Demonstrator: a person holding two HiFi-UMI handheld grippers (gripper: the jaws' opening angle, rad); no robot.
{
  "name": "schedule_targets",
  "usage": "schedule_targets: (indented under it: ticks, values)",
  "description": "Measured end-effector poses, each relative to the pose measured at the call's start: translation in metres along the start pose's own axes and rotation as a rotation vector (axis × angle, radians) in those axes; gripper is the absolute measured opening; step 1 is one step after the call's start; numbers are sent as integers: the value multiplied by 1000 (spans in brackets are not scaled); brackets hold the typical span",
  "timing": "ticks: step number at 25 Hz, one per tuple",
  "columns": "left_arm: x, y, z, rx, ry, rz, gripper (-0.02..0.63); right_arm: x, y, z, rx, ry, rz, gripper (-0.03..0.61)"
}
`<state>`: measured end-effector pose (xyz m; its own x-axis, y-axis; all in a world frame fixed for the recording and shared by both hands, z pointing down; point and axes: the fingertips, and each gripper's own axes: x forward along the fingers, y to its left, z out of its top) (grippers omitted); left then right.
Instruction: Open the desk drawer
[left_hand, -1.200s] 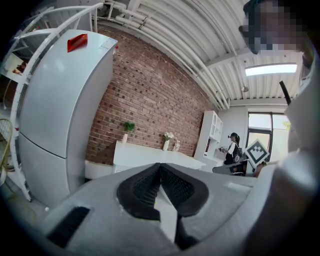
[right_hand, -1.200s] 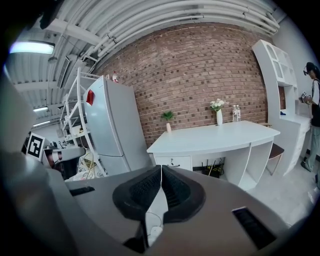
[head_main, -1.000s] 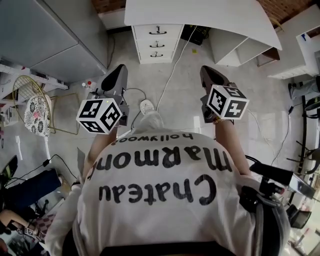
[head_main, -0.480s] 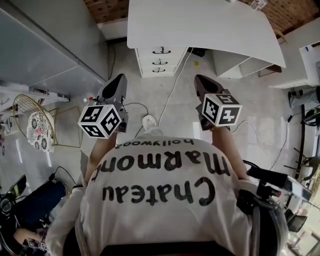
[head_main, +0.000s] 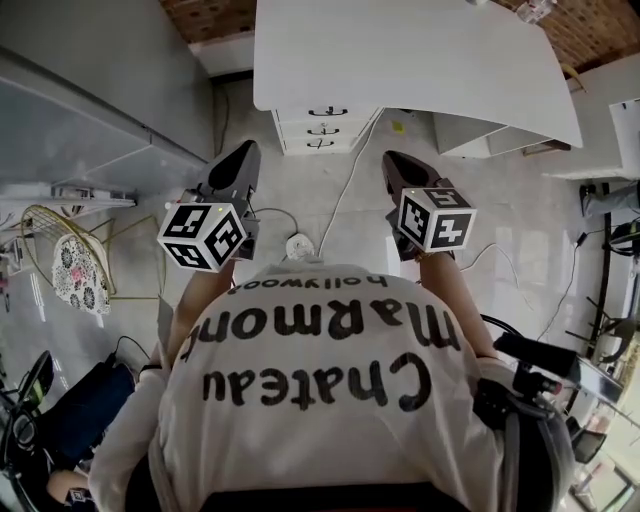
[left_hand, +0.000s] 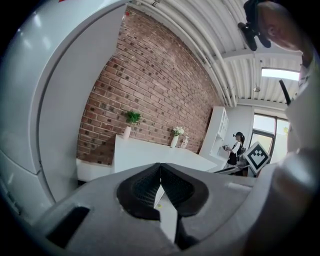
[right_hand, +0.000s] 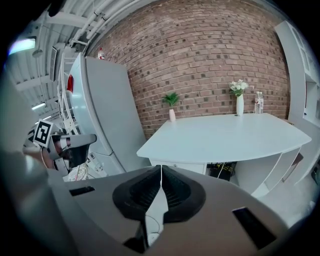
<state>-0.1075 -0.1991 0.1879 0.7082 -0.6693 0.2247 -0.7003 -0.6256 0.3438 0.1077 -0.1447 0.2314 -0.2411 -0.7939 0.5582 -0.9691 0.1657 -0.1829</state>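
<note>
A white desk (head_main: 420, 55) stands ahead across the floor. Under its left end sits a drawer unit (head_main: 322, 128) with three shut drawers and black handles. The desk top hides most of the top drawer. My left gripper (head_main: 245, 152) is held out at the left, shut with nothing in it. My right gripper (head_main: 392, 162) is at the right, also shut and empty. Both are well short of the drawers. In the left gripper view the jaws (left_hand: 160, 172) meet below the desk (left_hand: 150, 154). In the right gripper view the jaws (right_hand: 161, 175) meet below the desk (right_hand: 225, 137).
A tall grey cabinet (head_main: 90, 90) lines the left side. A white cable (head_main: 345, 160) runs over the floor to a round white object (head_main: 297, 243). White shelves (head_main: 480, 128) sit under the desk's right part. Two vases (right_hand: 239, 104) stand on the desk. A gold wire chair (head_main: 70, 245) is at far left.
The desk and drawer unit have come nearer, and more of the drawer unit is now under the desk edge. Both grippers have stayed shut and moved forward with the person.
</note>
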Motion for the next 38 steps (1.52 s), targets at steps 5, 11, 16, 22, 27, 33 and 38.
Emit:
schedule_targets:
  ticks: [5,11,16,22,27,33,38]
  values:
    - [15,3,-5,0,-1,-6,15,18,5,-2,-13,4,34,15]
    - [15,1,-27,-4,36,-17,15,41,21,-7,-45,6,115,15]
    - [4,15,-33,-39,29,34,15,60,38,-14,-116,41,163,15]
    - [-4,24,-51,-56,40,105,15,90,41,-41,-207,121,214,15]
    - [-11,21,-81,-113,48,152,15,104,36,-79,-240,190,249,15]
    - [0,16,-122,-183,45,158,15,125,18,-115,-219,223,284,15]
    - [14,19,-132,-155,-1,170,15,145,8,-128,-181,194,290,15]
